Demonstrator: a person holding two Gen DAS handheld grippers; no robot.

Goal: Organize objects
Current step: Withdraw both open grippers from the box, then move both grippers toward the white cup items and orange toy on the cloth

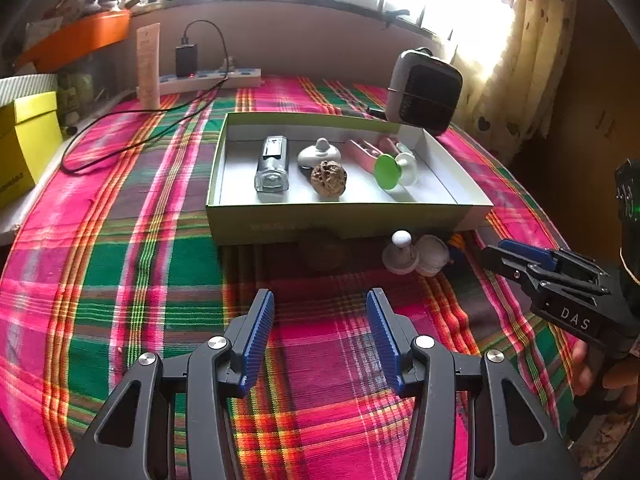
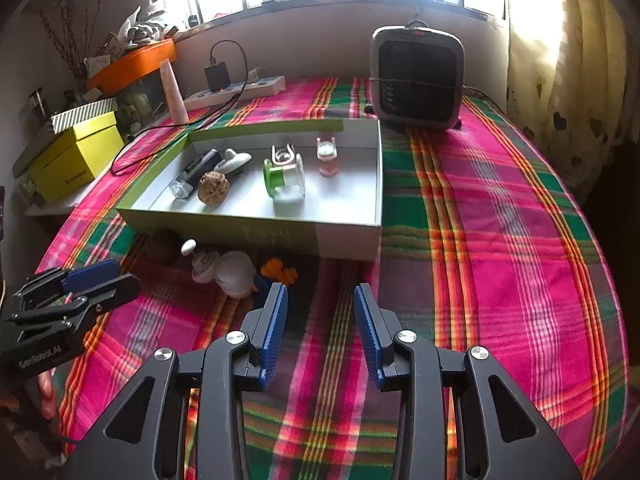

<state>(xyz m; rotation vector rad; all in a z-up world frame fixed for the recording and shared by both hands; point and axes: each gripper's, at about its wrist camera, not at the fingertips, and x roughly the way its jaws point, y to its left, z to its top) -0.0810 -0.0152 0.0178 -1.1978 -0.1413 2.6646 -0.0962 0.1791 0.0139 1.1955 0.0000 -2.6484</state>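
- Right up against my left wrist cam is the left gripper [image 1: 320, 334], blue pads partly spread, nothing between them, just plaid tablecloth [image 1: 120, 260] underneath.
- Same deal on the other side: right gripper [image 2: 320, 332] has its jaws a bit narrower, also empty, hovering over the cloth.
- Main container is the shallow box [image 1: 340, 220], green outside and white inside, sitting mid-table.
- Inside it, going left to right in the left view: a clear bottle with a dark insert [image 1: 273, 166] lying down, a white knobbed piece [image 1: 319, 154], a brown wrinkly ball [image 1: 329, 179] just in front of that, a pink holder [image 1: 362, 152], and a green-capped white spool [image 1: 394, 168] tipped on its side.
- Still outside the box, tucked against its front wall: a white knob on a round base [image 1: 401, 254], a round white tub [image 1: 433, 255] touching it, and some small orange bits [image 2: 280, 271] with something blue beside them. They're just beyond and left of my right gripper's tips.
- Another brown ball [image 2: 162, 245] sits in the shadow by the box's front left corner.
- Behind the box's right end stands a grey heater-looking unit [image 2: 418, 76].
- Back left: a power strip [image 1: 208, 80] with a black charger plugged in and its cable looping over the cloth, a tall pink tube [image 1: 149, 66], a yellow box [image 2: 76, 158] and an orange tray [image 2: 134, 65].
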